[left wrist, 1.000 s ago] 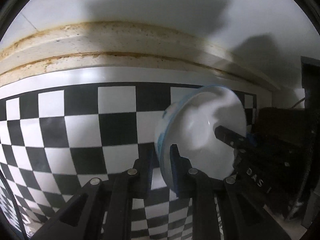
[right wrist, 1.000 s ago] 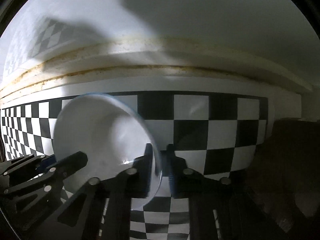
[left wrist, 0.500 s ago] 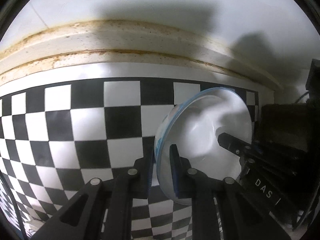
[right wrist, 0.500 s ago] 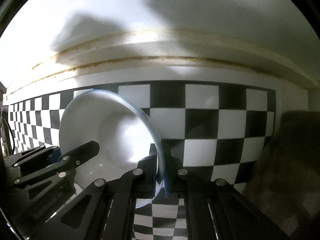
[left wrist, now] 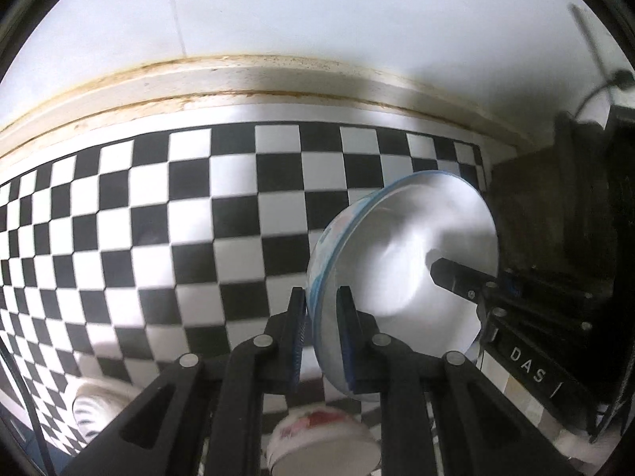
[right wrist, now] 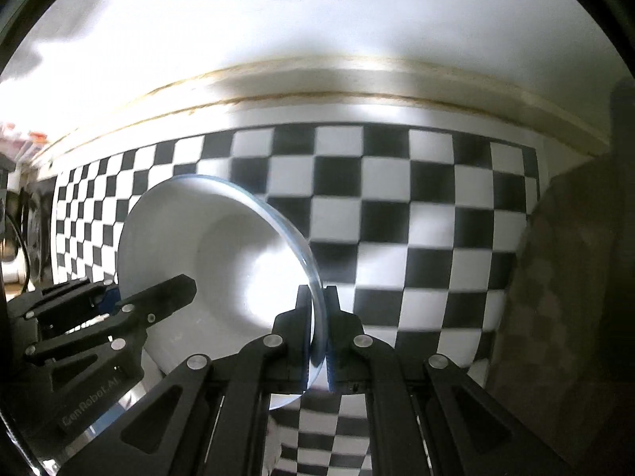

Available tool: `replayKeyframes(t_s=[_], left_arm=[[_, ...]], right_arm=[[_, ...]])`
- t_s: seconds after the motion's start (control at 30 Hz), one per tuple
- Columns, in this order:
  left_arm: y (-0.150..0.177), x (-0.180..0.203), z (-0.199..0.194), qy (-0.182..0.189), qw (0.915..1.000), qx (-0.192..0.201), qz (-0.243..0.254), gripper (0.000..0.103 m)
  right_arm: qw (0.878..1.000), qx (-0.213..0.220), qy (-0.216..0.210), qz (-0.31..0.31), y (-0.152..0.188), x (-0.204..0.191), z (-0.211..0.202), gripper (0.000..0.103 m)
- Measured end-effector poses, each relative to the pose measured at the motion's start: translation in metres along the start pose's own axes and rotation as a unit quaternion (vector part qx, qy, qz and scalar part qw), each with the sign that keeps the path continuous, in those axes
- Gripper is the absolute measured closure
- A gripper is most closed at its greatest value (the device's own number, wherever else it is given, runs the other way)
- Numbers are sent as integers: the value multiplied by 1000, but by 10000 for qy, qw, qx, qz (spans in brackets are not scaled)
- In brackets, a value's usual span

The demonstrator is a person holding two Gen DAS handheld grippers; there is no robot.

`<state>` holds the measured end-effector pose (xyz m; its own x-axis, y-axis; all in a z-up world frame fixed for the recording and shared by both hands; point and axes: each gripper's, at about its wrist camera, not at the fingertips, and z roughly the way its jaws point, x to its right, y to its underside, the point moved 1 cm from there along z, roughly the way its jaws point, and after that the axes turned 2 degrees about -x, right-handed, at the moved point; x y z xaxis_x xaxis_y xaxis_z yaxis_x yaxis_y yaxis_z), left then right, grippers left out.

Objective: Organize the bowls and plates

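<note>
A white bowl [left wrist: 401,261] with a blue rim is held up in the air on its side, between both grippers. My left gripper [left wrist: 321,317] is shut on its rim, one finger inside and one outside. My right gripper [right wrist: 317,317] is shut on the opposite rim of the same bowl [right wrist: 214,254]. Each gripper shows in the other's view: the right one [left wrist: 456,281] inside the bowl at right, the left one [right wrist: 158,297] at lower left. A second bowl with red flower print [left wrist: 321,436] sits below, partly hidden by my left fingers.
A black-and-white checkered cloth [left wrist: 158,230] covers the surface below. A white wall with a stained moulding [left wrist: 246,79] stands behind. A dark brown block [left wrist: 555,218] is at right. A white striped object [left wrist: 95,408] lies at lower left.
Both grippers have risen with the bowl, so more of the checkered cloth shows. The flowered bowl and the striped object have come into the left wrist view.
</note>
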<state>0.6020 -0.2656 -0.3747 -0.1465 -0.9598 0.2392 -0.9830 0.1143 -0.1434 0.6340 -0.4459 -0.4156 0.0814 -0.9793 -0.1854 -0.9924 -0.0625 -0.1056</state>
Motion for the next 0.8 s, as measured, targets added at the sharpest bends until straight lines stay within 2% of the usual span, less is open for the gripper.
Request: replayKeyframes(t_s=[0.33,0.53,0.8], left_arm=[[72,3,-40,47,9993,306,207,90],[102,1,-46,19,9990,301,323,90],[139,-2,-46,-6,9989,204,428,90]], right_arm=[[9988,374,-298,47,82,-18,-47,96],[9981,453,-416,79,119,-38,-41,96],[9978,408,-516,114,166,-45,-29,95]])
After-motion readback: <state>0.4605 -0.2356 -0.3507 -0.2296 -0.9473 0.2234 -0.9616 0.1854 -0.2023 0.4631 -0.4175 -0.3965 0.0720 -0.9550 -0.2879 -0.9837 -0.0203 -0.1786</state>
